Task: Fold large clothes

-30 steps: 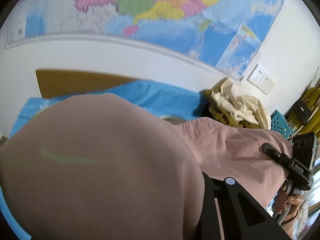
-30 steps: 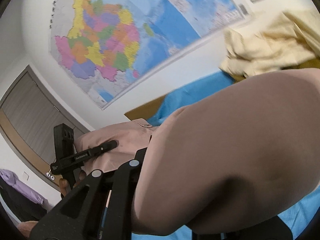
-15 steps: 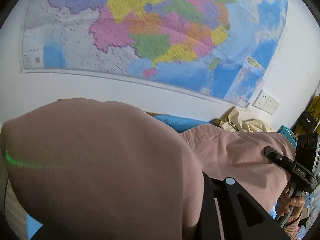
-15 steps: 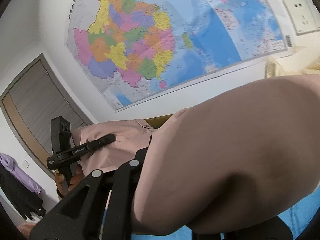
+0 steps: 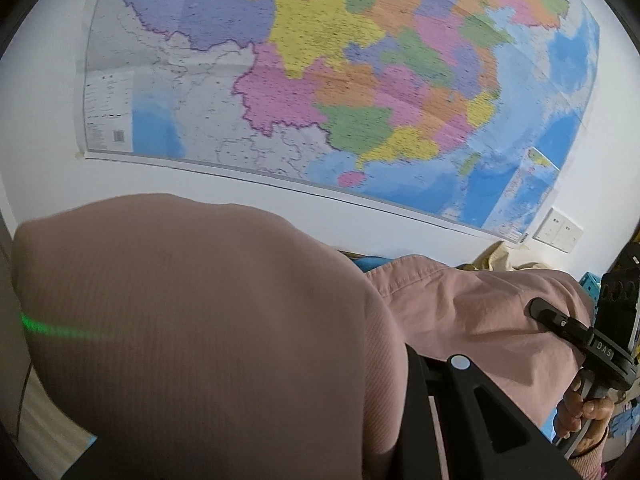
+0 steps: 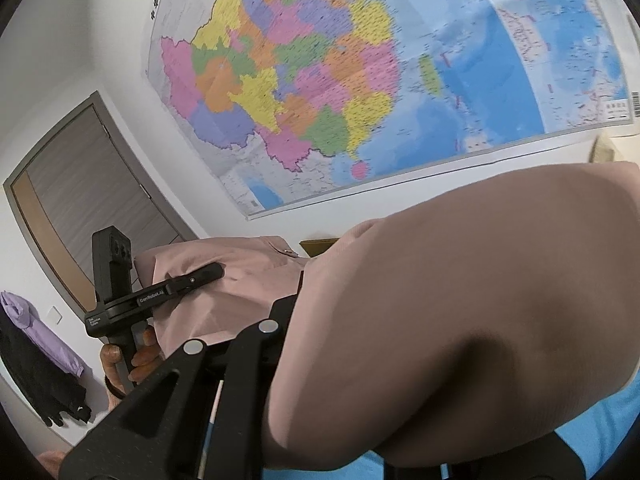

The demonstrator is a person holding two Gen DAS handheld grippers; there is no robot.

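A large dusty-pink garment hangs between my two grippers, lifted high. In the left wrist view it bulges over my left gripper's fingers and hides the tips; its collar edge stretches right to my right gripper, which is shut on the cloth. In the right wrist view the same garment drapes over my right gripper's fingers, and my left gripper at the left is shut on the garment's other corner.
A big coloured wall map fills the wall ahead. A blue cloth surface lies below. A cream clothes pile and wall sockets sit to the right. A grey door and hanging purple and black clothes are at the left.
Both grippers have risen with the pink garment and tilted upward. The blue surface and cream pile have dropped almost out of view; the map now fills both views.
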